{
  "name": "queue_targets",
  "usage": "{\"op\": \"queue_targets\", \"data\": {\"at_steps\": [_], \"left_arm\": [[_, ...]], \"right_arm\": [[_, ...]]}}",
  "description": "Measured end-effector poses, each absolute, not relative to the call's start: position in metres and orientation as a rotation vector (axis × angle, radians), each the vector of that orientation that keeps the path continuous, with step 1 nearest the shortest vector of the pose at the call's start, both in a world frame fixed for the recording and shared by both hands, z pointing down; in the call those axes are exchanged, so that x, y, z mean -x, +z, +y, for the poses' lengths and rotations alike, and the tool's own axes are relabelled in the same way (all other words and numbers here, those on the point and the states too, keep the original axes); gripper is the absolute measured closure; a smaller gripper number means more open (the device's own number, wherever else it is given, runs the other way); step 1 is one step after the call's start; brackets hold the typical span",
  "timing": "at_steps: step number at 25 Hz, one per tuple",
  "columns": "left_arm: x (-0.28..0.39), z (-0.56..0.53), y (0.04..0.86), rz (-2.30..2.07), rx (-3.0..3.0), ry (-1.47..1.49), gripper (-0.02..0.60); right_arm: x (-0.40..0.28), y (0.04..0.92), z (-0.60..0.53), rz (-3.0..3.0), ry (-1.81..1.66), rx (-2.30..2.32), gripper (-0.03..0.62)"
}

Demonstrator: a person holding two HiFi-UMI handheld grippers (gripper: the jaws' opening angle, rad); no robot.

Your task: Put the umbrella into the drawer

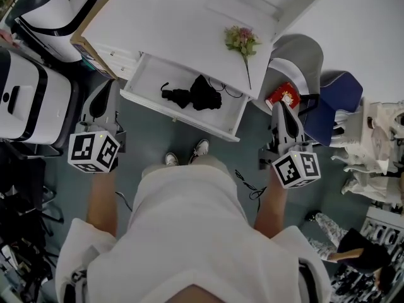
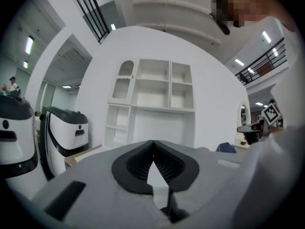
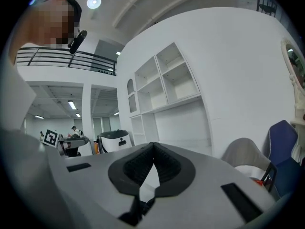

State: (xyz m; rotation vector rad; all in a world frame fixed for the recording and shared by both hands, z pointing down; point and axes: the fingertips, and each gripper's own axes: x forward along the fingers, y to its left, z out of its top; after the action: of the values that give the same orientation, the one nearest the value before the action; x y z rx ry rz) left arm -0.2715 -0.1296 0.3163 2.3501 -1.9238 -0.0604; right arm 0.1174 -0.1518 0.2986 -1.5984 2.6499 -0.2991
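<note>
The folded black umbrella (image 1: 192, 95) lies inside the open white drawer (image 1: 178, 117), which is pulled out of the white cabinet ahead of me. My left gripper (image 1: 103, 92) hangs left of the drawer's corner, apart from it, with its jaws closed tip to tip on nothing. In the left gripper view, the left gripper (image 2: 153, 141) points level at a white shelf unit (image 2: 152, 104). My right gripper (image 1: 278, 106) is to the right of the drawer, also shut and empty. The right gripper (image 3: 153, 143), in its own view, faces the same shelves.
A sprig of flowers (image 1: 242, 41) lies on the cabinet top. A grey chair (image 1: 303, 59), a blue chair (image 1: 338, 100) and a red box (image 1: 283, 95) stand at the right. Large white machines (image 1: 25, 100) stand at the left. A cable (image 1: 249, 185) trails on the floor.
</note>
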Motion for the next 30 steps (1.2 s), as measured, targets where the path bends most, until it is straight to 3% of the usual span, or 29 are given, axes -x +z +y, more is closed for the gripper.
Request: {"op": "queue_targets", "data": {"at_steps": [5, 30], "left_arm": [[0.308, -0.089, 0.275, -2.122, -2.297, -0.189, 0.568], [0.275, -0.087, 0.275, -1.995, -2.483, -0.214, 0.568]], "right_arm": [[-0.113, 0.295, -0.147, 2.68, -0.248, 1.621, 0.594], [-0.093, 0.28, -0.117, 2.732, -0.086, 1.631, 0.594]]}}
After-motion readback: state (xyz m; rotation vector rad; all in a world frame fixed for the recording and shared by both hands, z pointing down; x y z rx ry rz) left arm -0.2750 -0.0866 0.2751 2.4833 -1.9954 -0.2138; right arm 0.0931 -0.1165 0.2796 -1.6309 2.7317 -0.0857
